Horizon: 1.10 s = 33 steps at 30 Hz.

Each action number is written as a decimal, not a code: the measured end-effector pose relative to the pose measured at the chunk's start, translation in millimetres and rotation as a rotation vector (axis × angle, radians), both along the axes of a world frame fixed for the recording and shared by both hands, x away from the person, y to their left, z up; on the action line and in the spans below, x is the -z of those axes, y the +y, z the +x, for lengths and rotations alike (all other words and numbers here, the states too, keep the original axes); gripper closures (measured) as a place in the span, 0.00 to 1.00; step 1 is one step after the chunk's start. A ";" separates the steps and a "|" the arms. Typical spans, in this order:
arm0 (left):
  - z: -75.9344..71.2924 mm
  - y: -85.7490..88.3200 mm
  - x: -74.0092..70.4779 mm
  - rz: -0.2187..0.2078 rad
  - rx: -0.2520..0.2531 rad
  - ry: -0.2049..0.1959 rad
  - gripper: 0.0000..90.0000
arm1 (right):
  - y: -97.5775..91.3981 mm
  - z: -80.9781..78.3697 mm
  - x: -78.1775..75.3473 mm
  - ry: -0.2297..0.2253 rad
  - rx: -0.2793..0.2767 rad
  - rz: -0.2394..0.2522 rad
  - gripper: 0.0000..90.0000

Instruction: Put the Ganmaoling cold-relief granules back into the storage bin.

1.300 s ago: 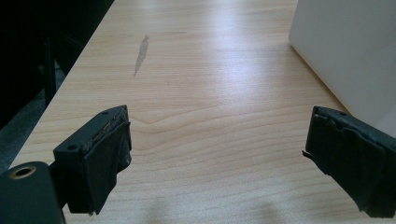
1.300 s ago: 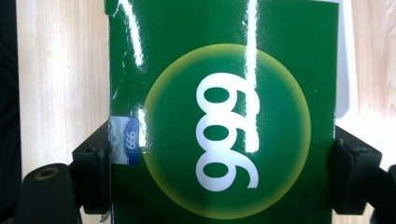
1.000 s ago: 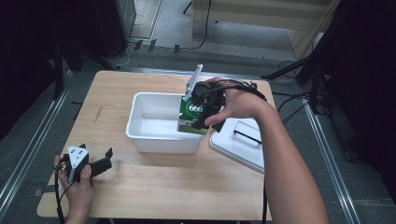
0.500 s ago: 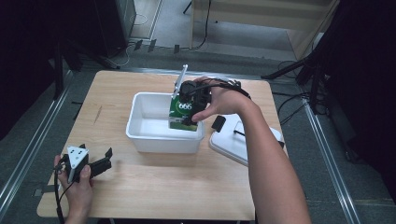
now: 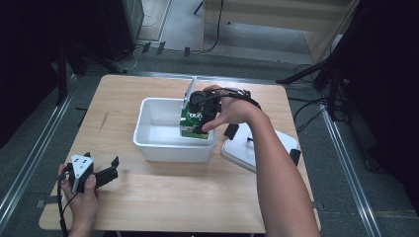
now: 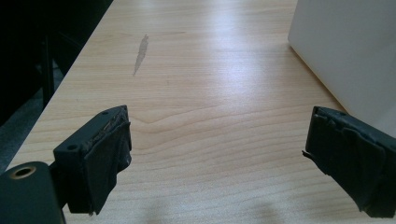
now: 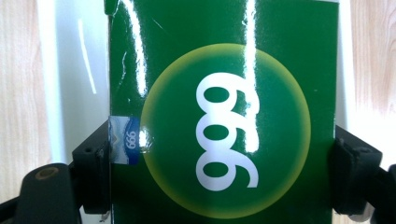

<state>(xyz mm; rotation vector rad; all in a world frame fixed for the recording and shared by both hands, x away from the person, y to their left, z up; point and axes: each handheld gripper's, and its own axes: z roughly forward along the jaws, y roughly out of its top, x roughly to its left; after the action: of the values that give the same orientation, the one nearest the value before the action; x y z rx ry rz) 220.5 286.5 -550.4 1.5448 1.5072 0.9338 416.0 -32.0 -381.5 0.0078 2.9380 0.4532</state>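
over the white tub (image 5: 148, 140), our right hand-held gripper (image 5: 197, 116) clamps a green carton (image 7: 224, 116) by both sides, its lower end inside the tub's right end. a white lid (image 5: 247, 153) lies just beside. near the desk (image 5: 197, 197) corner our left hand-held gripper (image 6: 219, 158) rests, jaws wide, empty.

A box (image 5: 193, 122) sits in the bin's (image 5: 158, 144) right end, a lid (image 5: 247, 150) just right of the bin.
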 end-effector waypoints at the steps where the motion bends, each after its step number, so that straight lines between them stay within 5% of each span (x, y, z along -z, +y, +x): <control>1: 0.0 0.0 0.0 0.001 0.000 0.000 0.08 | -1.0 0.6 2.2 0.001 0.000 -0.003 0.18; 23: 0.2 -0.1 0.0 0.000 0.003 0.004 0.08 | -5.7 8.7 39.9 -0.030 0.001 -0.001 0.17; 33: 0.0 -0.4 -0.1 0.006 0.004 0.004 0.08 | -1.5 12.3 52.7 0.003 0.028 -0.024 0.17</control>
<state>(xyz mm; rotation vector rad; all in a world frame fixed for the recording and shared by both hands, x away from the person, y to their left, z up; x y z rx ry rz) 220.5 286.1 -550.3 1.5550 1.5048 0.9343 428.3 -33.6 -434.2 0.0463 2.9416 0.4142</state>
